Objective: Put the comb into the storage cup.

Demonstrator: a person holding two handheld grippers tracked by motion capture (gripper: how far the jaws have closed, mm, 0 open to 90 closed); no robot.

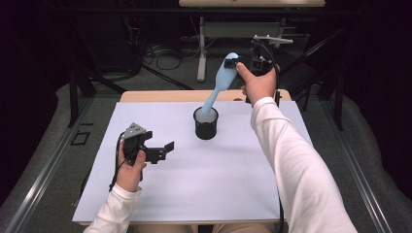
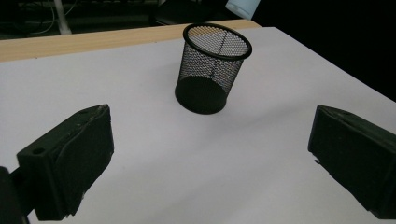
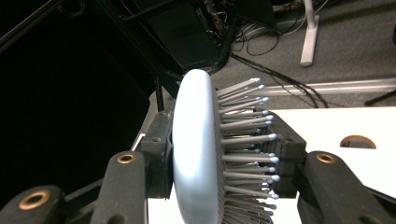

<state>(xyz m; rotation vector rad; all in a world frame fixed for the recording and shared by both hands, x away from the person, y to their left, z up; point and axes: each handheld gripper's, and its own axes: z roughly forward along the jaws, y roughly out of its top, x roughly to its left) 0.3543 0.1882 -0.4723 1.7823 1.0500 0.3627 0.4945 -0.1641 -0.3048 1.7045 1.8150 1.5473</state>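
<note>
Right tool (image 1: 241,62) clamped on head of blue hairbrush (image 1: 223,77), handle tip just inside mesh cup (image 1: 206,123) at desk (image 1: 160,204) centre. Lower handle straight down; release only once seated. Left tool (image 1: 163,150) spread wide, empty, beside cup.

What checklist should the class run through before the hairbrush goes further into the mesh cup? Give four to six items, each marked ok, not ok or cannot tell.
1. Right gripper clamped on the hairbrush head: ok; the right gripper view shows one jaw on the back, the other on the bristles.
2. Handle aimed into the mesh cup: ok; its tip is at the rim in the high view.
3. Cup upright on the white sheet: ok.
4. Cup interior free of other items: ok, per the left gripper view.
5. Left gripper open and away from the cup: ok.
6. Handle touching the cup's bottom: cannot tell.
</note>
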